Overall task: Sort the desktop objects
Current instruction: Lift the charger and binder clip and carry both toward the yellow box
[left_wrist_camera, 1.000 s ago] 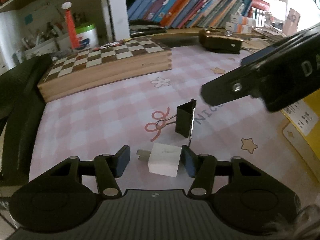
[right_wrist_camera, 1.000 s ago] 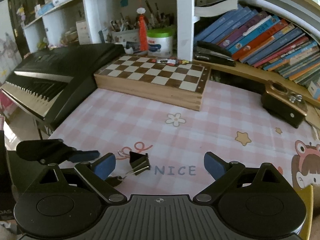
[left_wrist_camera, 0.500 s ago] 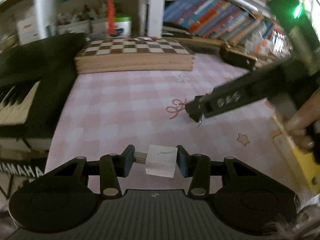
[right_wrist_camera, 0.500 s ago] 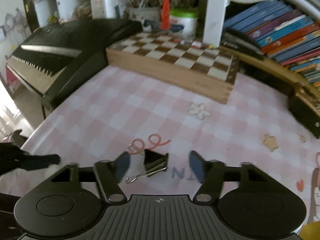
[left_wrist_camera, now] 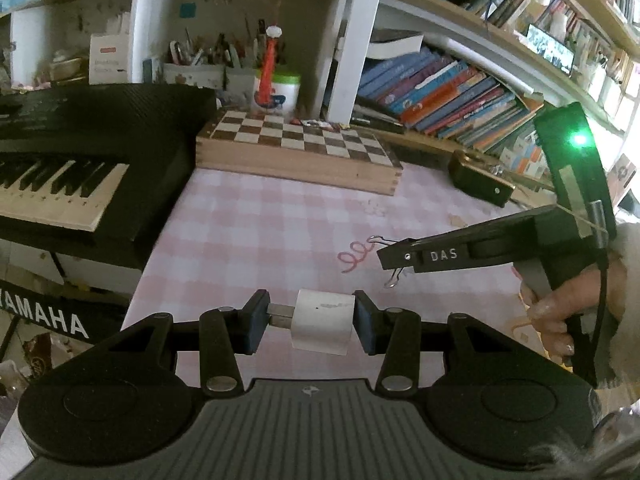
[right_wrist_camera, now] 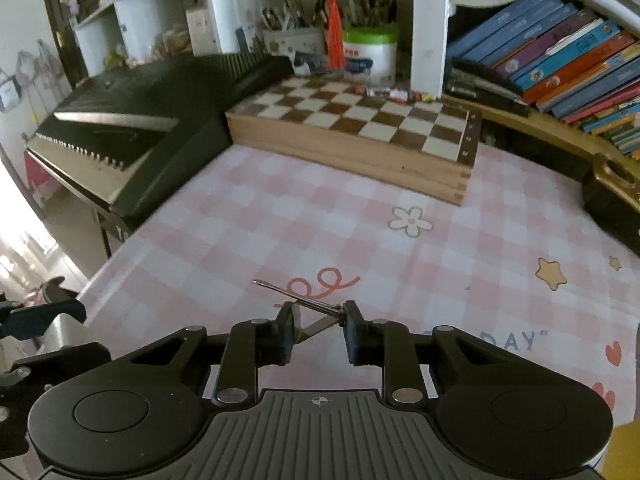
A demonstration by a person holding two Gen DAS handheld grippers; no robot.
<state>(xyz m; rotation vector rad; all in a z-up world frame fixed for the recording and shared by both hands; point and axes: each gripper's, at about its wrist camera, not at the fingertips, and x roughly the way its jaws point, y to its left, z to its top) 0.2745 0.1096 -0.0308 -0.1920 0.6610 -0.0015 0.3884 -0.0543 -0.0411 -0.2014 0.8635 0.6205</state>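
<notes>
Left gripper fingers clenched on small white plug-like cube with metal prong, clear of pink checked tablecloth. Right gripper fingers clamped on black metal binder clip low over cloth; both likely gripped for carrying to sorting spot.

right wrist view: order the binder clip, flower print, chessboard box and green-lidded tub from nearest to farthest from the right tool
1. Binder clip: clamped in the right tool, at its tips.
2. Flower print: on the pink checked cloth, ahead and slightly right.
3. Chessboard box: across the back of the desk.
4. Green-lidded tub: behind the box, on the shelf.
</notes>
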